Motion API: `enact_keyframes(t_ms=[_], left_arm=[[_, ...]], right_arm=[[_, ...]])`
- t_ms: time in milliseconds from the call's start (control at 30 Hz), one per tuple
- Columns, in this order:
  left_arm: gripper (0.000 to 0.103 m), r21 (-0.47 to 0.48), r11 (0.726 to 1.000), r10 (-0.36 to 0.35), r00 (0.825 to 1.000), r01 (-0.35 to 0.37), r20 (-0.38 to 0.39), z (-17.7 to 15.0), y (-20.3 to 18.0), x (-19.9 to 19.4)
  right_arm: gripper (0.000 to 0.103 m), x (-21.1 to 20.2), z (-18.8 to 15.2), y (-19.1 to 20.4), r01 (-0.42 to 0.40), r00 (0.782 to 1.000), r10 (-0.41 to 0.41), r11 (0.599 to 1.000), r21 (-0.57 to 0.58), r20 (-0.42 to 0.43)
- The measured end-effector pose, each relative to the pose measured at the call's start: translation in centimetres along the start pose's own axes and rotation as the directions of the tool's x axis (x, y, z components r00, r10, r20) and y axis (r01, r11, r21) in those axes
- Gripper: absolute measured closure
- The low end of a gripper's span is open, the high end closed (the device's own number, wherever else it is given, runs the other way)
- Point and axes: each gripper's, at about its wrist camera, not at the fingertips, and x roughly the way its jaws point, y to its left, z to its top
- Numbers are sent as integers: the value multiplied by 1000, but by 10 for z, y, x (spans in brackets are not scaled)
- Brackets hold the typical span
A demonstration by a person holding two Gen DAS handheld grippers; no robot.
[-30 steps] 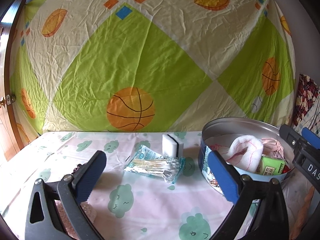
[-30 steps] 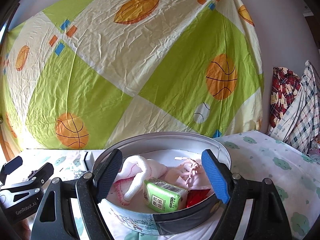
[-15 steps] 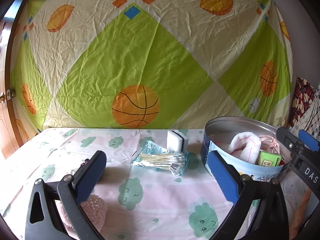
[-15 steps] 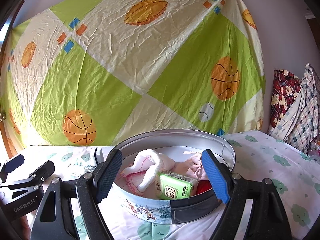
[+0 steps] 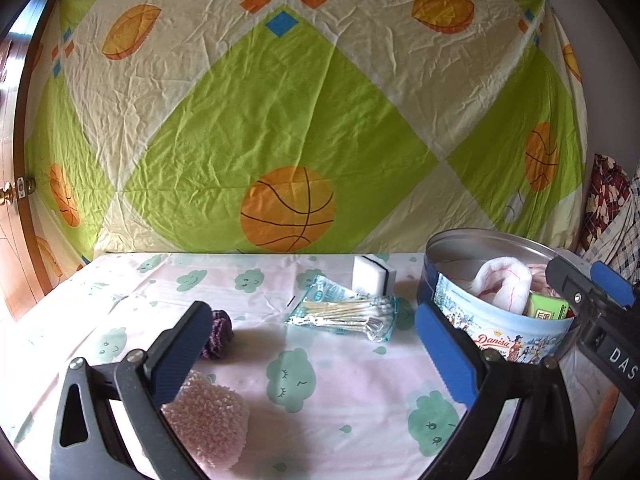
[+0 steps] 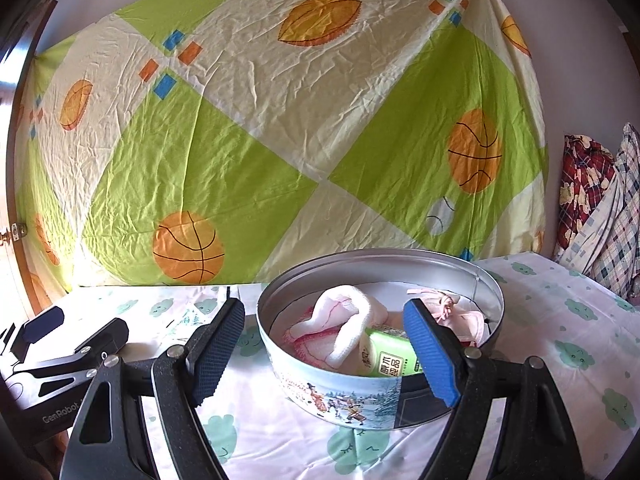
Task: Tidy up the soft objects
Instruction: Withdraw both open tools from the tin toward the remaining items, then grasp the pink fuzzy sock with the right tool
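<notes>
A round Danisa tin [image 5: 496, 320] stands at the right of the table and holds a white and pink cloth [image 5: 506, 282] and a green tissue pack [image 5: 546, 308]. My left gripper [image 5: 312, 340] is open and empty above the table. A pink fuzzy pad [image 5: 208, 416] and a purple scrunchie [image 5: 218, 332] lie by its left finger. A bag of cotton swabs [image 5: 348, 312] and a white sponge [image 5: 374, 274] lie ahead. My right gripper [image 6: 324, 344] is open and empty, just in front of the tin [image 6: 344, 384], with the cloth [image 6: 344, 320] and the pack [image 6: 390, 358] inside.
A basketball-print sheet [image 5: 300, 120] hangs behind the table. Plaid fabric [image 6: 600, 200] is piled at the far right. A wooden door [image 5: 12, 200] stands at the left. The tablecloth [image 5: 320, 400] has green cloud prints.
Both grippers have drawn back and up from the table. The pink pad and the purple scrunchie have come more fully into the left view. The tin looks farther away.
</notes>
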Motion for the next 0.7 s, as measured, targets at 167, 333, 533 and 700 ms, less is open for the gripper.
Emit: enact_keyframes(t_ms=[167,333,533,700], left_arm=[[0,14,1000,19,1000,-19,-5,0,13,0],[0,12,999,35,999,-35,-7,4,36,-1],[0,-87,991,101,995,-101,2,15,98,1],[0,-172,953,247,969,-247,-25,14,162,3]], right_arm=[[20,-2,-3,17,-44,999,44,999,-12,-8],[20,-1,-6,36,-85,996,84,996,-30,-31],[20,0,-10,66,-161,986,157,985,-56,-60],[20,3,-15,100,-262,961,254,962,-73,-107]])
